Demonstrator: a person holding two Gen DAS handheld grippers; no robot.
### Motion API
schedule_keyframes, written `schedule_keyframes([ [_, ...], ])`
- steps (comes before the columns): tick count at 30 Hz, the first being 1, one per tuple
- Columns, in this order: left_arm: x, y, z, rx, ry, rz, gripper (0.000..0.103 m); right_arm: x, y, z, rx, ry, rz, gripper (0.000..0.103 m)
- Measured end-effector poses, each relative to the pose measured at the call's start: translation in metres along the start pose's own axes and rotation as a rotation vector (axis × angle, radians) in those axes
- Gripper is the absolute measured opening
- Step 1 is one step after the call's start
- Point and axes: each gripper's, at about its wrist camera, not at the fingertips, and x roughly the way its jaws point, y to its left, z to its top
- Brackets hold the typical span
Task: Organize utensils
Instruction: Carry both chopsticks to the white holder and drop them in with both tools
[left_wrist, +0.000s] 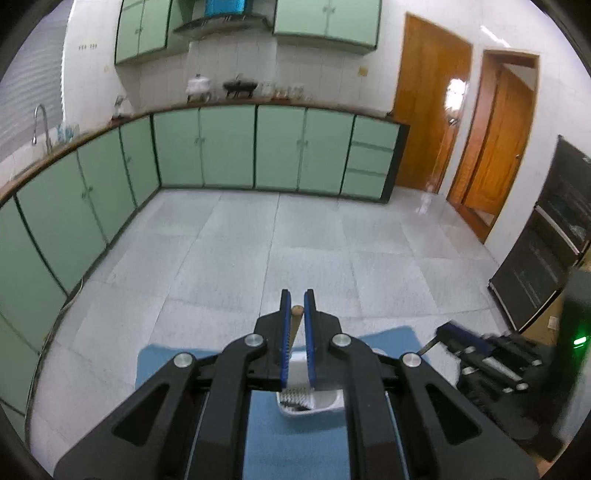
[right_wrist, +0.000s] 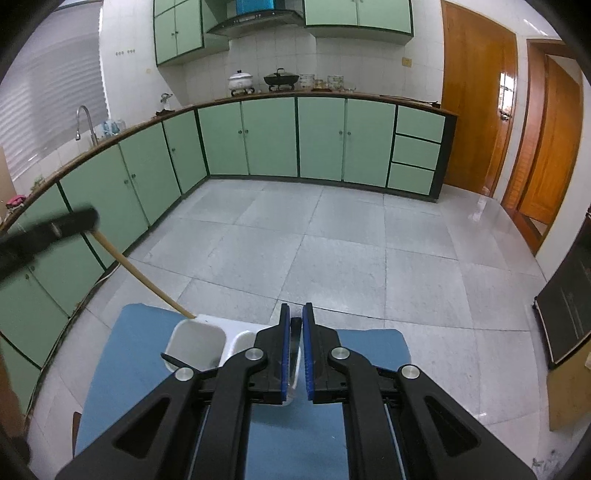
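Note:
My left gripper (left_wrist: 296, 301) is shut on a wooden-handled utensil (left_wrist: 295, 325); its handle end sticks up between the blue pads and its lower end reaches into the white utensil holder (left_wrist: 327, 402) below. In the right wrist view the same wooden handle (right_wrist: 140, 275) slants from the left gripper (right_wrist: 79, 221) down into the left compartment of the white holder (right_wrist: 195, 343). My right gripper (right_wrist: 293, 314) is shut on a dark-handled metal utensil (right_wrist: 295, 332) over the holder's right side. The right gripper also shows in the left wrist view (left_wrist: 454, 334).
The holder stands on a blue mat (right_wrist: 373, 347) on a pale tiled surface (right_wrist: 332, 258). Green kitchen cabinets (right_wrist: 269, 136) run along the left and back. Wooden doors (right_wrist: 480, 96) are at the right. A dark oven unit (left_wrist: 546, 236) stands at the far right.

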Motion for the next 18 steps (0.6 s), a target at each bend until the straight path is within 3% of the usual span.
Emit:
schedule_keyframes([
  [9, -0.061, -0.026, 0.034, 0.047, -0.110, -0.026, 0.006, -0.004, -0.003, 0.002, 0.010, 0.002, 0.024, 0.006],
  [18, -0.043, -0.029, 0.023, 0.061, -0.068, -0.018, 0.006, -0.002, -0.007, 0.004, 0.004, 0.007, 0.041, 0.006],
])
